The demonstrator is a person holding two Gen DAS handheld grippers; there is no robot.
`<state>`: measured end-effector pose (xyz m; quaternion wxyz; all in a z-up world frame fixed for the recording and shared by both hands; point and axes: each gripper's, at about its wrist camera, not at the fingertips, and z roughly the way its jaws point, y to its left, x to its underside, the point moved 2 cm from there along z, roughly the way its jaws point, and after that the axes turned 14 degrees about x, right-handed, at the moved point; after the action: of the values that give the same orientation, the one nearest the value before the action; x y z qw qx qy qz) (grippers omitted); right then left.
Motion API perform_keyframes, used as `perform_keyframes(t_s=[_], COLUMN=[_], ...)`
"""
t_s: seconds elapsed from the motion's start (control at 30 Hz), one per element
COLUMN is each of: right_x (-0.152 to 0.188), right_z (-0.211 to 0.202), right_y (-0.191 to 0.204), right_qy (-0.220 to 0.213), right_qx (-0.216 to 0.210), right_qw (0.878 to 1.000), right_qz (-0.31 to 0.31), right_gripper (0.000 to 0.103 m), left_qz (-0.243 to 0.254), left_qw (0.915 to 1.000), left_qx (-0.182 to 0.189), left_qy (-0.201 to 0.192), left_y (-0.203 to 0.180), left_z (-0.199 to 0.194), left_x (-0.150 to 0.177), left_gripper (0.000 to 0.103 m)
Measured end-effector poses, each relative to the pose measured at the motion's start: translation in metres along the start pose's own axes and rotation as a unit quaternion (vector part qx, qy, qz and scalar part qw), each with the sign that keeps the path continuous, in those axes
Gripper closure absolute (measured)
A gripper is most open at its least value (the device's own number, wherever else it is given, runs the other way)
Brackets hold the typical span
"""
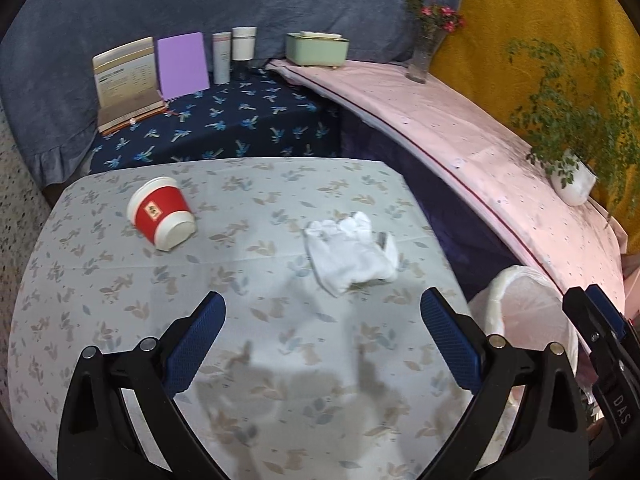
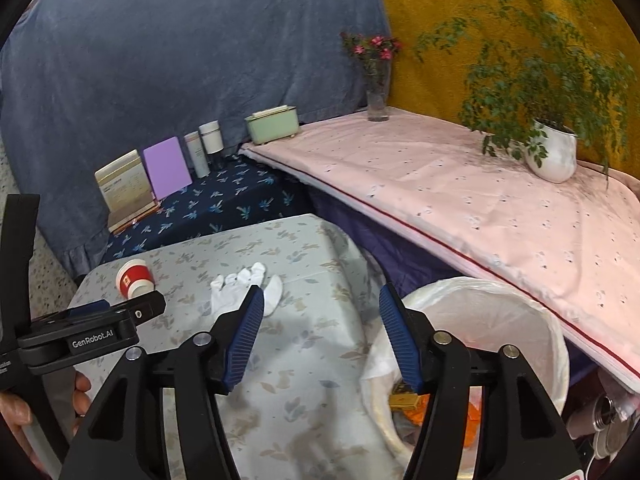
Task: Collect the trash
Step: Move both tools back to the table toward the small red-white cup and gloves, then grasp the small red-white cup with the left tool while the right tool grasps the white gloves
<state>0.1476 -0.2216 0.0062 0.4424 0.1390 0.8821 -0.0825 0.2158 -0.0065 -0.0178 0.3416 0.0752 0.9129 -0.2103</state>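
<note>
A red and white paper cup [image 1: 162, 213] lies on its side at the far left of the leaf-print table [image 1: 280, 340]. A white glove [image 1: 352, 250] lies crumpled at the far right of the table. My left gripper [image 1: 322, 346] is open and empty above the table, short of the glove. My right gripper [image 2: 320, 336] is open and empty, above the table's right edge beside the white-lined trash bin [image 2: 480, 360]. The cup [image 2: 134, 278] and glove [image 2: 244, 286] also show in the right wrist view. The bin [image 1: 528, 320] holds orange and yellow scraps.
A dark blue patterned table [image 1: 224, 124] behind carries books, a purple board and two cylinders. A pink-covered shelf [image 1: 460, 128] on the right holds a green box, a flower vase [image 1: 424, 52] and a potted plant [image 2: 552, 156]. The left gripper's body [image 2: 80, 332] shows at left.
</note>
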Motion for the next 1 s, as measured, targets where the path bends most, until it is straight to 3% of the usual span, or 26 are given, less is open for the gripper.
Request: perform_keyframes(t_s=[0.47,1.0], right_x=[0.008,0.014], right_z=[0.046,0.152], right_y=[0.082,0.147], right_qy=[0.033,0.091], right_qx=[-0.038,-0.042], right_qw=[0.997,0.991], right_qz=[-0.051,-0.094], right_gripper=[0.035,0.031], left_qz=[-0.065,-0.128], left_qw=[0.9941,0.9846], left_qx=[-0.087,-0.117], left_qy=[-0.001,0.026], left_y=[0.107,0.194], left_z=[0.005,0.069], left_x=[-0.012,-0.057], left_gripper=[0.009,0.009])
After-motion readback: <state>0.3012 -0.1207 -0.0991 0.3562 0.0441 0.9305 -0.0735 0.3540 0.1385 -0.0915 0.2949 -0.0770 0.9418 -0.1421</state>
